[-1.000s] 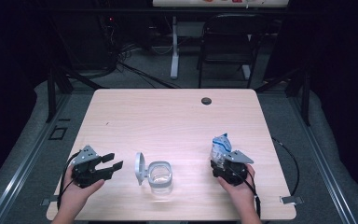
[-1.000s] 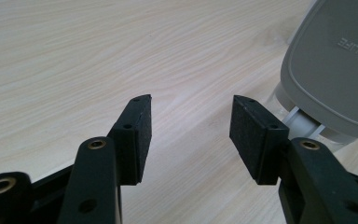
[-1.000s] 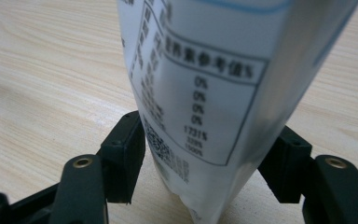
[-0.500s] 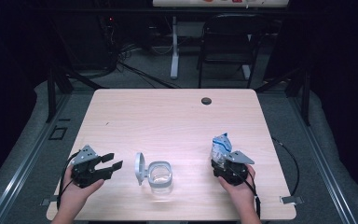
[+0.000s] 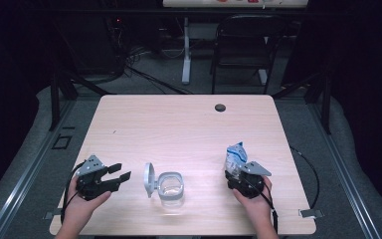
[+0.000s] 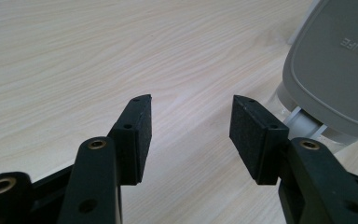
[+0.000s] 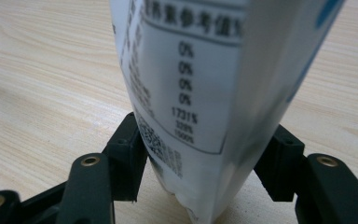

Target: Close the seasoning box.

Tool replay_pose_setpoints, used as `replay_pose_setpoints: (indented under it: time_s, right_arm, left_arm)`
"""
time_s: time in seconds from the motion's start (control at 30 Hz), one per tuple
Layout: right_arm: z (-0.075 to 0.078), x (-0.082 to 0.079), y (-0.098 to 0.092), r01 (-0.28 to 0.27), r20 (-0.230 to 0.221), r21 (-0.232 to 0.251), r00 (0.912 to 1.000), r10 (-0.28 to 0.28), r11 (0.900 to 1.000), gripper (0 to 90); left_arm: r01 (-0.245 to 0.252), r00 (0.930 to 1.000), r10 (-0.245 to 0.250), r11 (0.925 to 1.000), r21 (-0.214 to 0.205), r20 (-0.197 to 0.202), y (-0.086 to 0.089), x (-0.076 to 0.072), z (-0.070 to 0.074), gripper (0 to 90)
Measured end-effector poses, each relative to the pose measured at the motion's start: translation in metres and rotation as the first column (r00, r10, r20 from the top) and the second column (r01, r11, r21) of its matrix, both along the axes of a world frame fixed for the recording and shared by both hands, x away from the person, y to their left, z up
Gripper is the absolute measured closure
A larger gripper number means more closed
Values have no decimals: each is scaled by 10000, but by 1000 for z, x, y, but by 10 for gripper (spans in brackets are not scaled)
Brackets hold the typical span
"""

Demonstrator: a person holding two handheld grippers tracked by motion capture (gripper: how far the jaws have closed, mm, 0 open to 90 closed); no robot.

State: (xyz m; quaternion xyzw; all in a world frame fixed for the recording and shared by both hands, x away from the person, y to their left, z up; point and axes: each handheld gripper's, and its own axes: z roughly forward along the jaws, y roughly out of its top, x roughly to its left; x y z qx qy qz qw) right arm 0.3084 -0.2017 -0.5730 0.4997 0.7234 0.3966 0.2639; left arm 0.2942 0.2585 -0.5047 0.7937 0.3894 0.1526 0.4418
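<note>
Pouch [image 5: 236, 155] of white and blue sits upright between the 2 jaws of my right hand-held gripper [image 5: 239, 175], near the counter's [image 5: 179, 124] right front; in the right gripper view its printed side [image 7: 186, 93] fills the gap and both pads press against it. My left hand-held gripper [image 5: 118, 173] rests at the front left with its jaws spread and nothing between them, pointing toward the clear container [image 5: 170, 187], whose grey lid [image 5: 149, 179] stands flipped up on its left side. That lid [image 6: 340, 65] lies just beyond my left pads.
</note>
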Motion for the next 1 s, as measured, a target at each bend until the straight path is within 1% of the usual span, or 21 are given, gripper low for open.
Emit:
replay_pose_setpoints:
  time_s: [0.23, 0.27, 0.67, 0.73, 0.8, 1.0]
  right_arm:
    - [1, 0, -1, -37, -54, -33, 10000, 37, 10000, 434]
    - [0, 0, 0, -4, -3, 66, 10000, 4, 10000, 437]
    - [1, 2, -3, -237, -41, 33, 9997, 237, 9997, 452]
    - [1, 2, -4, -273, -87, -58, 9996, 272, 9996, 452]
    - [1, 2, -4, -280, -29, 45, 9996, 280, 9996, 453]
    - [1, 2, -4, -321, -13, 70, 9995, 321, 9995, 456]
  left_arm:
    - [-4, 10000, 4, 10000, -9, 10, 0, 0, 0, 495]
    - [-2, 10000, 2, 10000, -3, 9, 0, 0, 0, 496]
    - [-10, 10000, 10, 10000, -7, 32, 0, 0, 0, 496]
    - [-8, 10000, 8, 10000, 0, 29, 0, 0, 0, 496]
    - [-9, 10000, 9, 10000, -7, 31, 0, 0, 0, 497]
    - [2, 10000, -2, 10000, -43, 42, 1, 0, 0, 497]
